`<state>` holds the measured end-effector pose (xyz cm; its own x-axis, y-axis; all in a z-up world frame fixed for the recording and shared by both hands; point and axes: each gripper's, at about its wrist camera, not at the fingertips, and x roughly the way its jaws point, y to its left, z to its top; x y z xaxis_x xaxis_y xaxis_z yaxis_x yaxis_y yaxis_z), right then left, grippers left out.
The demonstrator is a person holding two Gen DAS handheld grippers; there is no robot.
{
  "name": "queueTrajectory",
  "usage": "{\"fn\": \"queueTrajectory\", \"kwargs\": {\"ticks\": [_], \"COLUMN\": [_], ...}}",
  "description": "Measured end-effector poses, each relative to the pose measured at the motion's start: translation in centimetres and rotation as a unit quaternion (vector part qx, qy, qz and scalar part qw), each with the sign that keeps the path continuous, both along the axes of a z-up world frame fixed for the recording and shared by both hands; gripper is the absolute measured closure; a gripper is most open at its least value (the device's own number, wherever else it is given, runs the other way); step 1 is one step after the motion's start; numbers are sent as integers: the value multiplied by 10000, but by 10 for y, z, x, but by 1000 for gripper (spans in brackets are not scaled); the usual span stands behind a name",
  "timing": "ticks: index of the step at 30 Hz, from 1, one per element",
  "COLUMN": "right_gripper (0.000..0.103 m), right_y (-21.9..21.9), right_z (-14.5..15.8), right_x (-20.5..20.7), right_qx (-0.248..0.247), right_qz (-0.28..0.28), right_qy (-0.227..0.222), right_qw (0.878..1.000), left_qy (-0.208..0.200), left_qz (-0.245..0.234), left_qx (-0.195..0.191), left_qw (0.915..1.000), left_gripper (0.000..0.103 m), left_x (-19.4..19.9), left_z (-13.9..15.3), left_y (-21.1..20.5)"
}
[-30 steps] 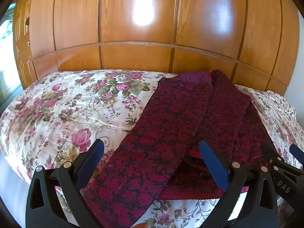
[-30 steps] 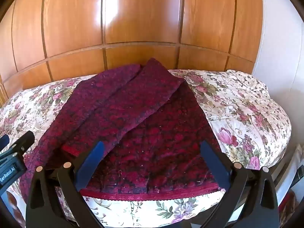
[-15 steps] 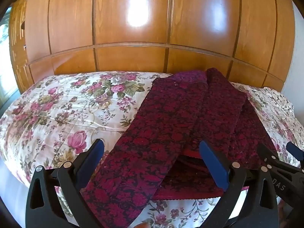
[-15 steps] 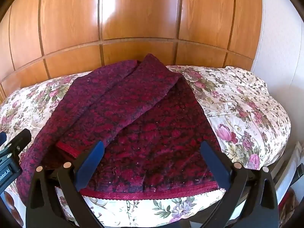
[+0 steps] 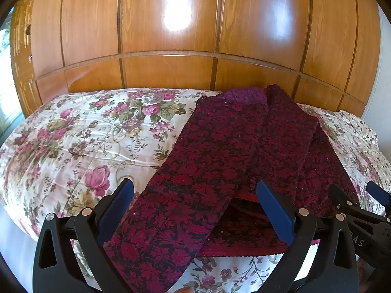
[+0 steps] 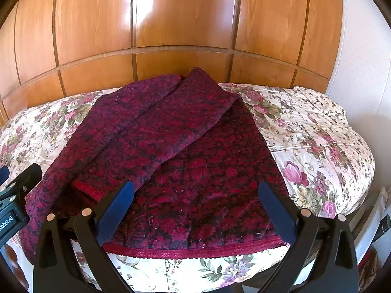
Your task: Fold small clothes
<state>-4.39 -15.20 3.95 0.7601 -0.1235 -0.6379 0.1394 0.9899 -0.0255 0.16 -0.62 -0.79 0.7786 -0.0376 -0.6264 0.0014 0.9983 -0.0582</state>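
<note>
A dark red floral garment [image 5: 220, 161] [image 6: 190, 156] lies on the flowered bedspread [image 5: 80, 144] [image 6: 312, 141], its long sleeves folded over the body and its red lace hem [image 6: 195, 252] toward me. My left gripper [image 5: 195, 207] hovers open above the near end of the left sleeve, nothing between its blue pads. My right gripper [image 6: 195, 207] hovers open over the hem, also holding nothing. Each gripper shows at the edge of the other's view: the right gripper [image 5: 361, 207] and the left gripper [image 6: 14, 188].
A glossy wooden panelled wardrobe [image 5: 171, 36] [image 6: 183, 24] rises right behind the bed. A white wall [image 6: 361, 36] stands at the right, and a bright window [image 5: 6, 56] at the far left. The bed edge drops off just below the hem.
Both grippers have drawn slightly back and up from the bed, so the garment sits a bit lower and farther in view. The cloth itself has not moved. Both stay open.
</note>
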Motion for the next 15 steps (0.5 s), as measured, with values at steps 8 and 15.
{"fn": "queueTrajectory", "kwargs": {"ticks": [8,15], "right_gripper": [2,2], "right_y": [3,6], "right_z": [-1,-3], "right_x": [0,0], "right_qx": [-32,-71], "right_qz": [45,102], "right_qy": [-9,12], "right_qw": [10000,9999], "left_qy": [16,28], "left_qz": [-41,-22], "left_qx": [-46,-3], "left_qw": [10000,10000], "left_gripper": [4,4], "left_x": [0,0], "left_z": [-3,-3], "left_y": [2,3]}}
